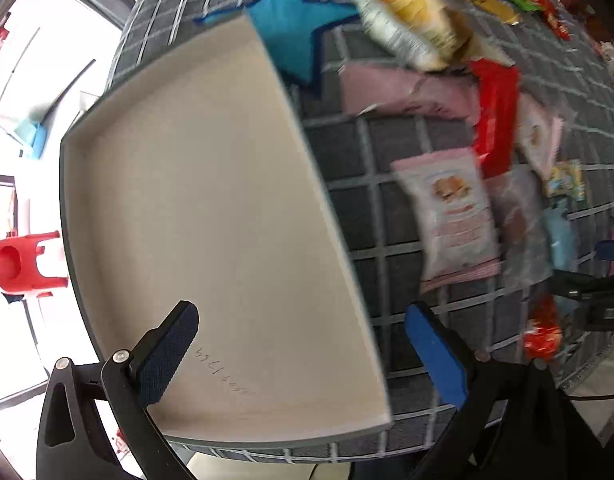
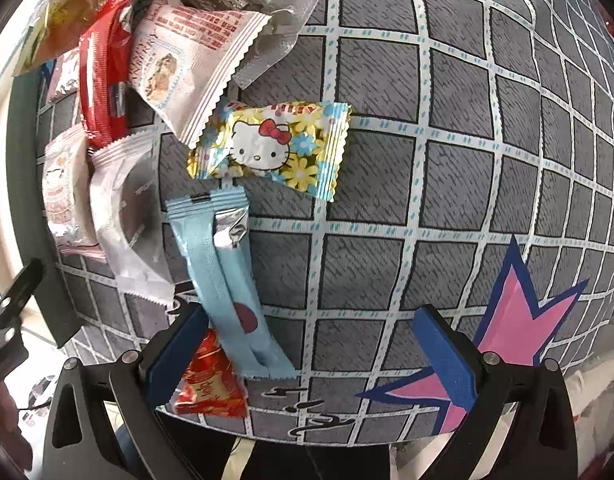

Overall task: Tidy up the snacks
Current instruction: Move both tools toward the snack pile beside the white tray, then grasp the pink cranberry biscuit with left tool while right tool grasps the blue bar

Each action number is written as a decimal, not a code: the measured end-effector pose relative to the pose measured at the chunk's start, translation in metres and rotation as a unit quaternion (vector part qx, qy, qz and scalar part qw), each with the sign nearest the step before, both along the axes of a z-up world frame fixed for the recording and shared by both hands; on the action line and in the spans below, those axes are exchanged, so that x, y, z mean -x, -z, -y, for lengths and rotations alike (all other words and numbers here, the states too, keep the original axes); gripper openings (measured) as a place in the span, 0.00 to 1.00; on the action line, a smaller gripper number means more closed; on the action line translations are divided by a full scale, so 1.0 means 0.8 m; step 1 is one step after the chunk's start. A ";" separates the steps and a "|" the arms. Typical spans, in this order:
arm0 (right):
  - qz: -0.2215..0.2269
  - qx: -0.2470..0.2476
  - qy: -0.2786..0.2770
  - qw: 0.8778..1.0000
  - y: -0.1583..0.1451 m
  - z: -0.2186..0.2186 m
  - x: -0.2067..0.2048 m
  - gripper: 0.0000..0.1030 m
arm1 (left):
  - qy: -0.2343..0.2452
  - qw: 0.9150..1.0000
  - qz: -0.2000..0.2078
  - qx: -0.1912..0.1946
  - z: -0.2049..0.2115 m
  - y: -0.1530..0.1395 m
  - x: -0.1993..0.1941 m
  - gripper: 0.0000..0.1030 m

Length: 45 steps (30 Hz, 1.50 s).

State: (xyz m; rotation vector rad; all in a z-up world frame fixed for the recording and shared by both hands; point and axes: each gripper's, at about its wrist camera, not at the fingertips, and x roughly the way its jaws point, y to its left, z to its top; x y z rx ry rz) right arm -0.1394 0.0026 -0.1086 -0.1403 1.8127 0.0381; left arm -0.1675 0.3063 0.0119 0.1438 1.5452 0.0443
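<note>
An empty beige tray (image 1: 195,184) with a grey rim lies on the checked cloth. My left gripper (image 1: 303,356) hangs open over the tray's near right edge, holding nothing. Loose snacks lie right of the tray: a pink-and-white packet (image 1: 447,216), a red packet (image 1: 495,116) and a yellow chip bag (image 1: 411,20). In the right wrist view my right gripper (image 2: 311,356) is open and low over the cloth. A long light blue packet (image 2: 227,280) runs beside its left finger, and a small red packet (image 2: 211,380) lies under that finger. A Hello Kitty packet (image 2: 271,144) sits farther ahead.
Several more packets are heaped at the upper left of the right wrist view, among them a white-and-pink one (image 2: 187,52). The tray's rim (image 2: 27,160) shows at that view's left edge. Off the table stands a red stool (image 1: 23,264). The table's edge is close below both grippers.
</note>
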 end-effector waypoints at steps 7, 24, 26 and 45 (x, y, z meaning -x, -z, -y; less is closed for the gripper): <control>0.008 0.030 0.006 1.000 0.014 -0.024 -0.012 1.00 | 0.015 0.999 0.004 0.043 0.036 -0.024 -0.060 1.00; 0.004 0.020 0.027 0.999 0.005 -0.098 -0.019 1.00 | -0.019 0.999 -0.023 0.040 0.015 0.096 -0.123 1.00; 0.006 0.018 0.024 1.000 -0.007 -0.072 -0.005 1.00 | -0.027 0.998 -0.025 0.049 -0.020 0.114 -0.127 1.00; 0.009 -0.009 0.015 1.000 -0.005 -0.046 0.000 1.00 | -0.025 0.996 -0.057 0.063 -0.008 0.209 -0.175 1.00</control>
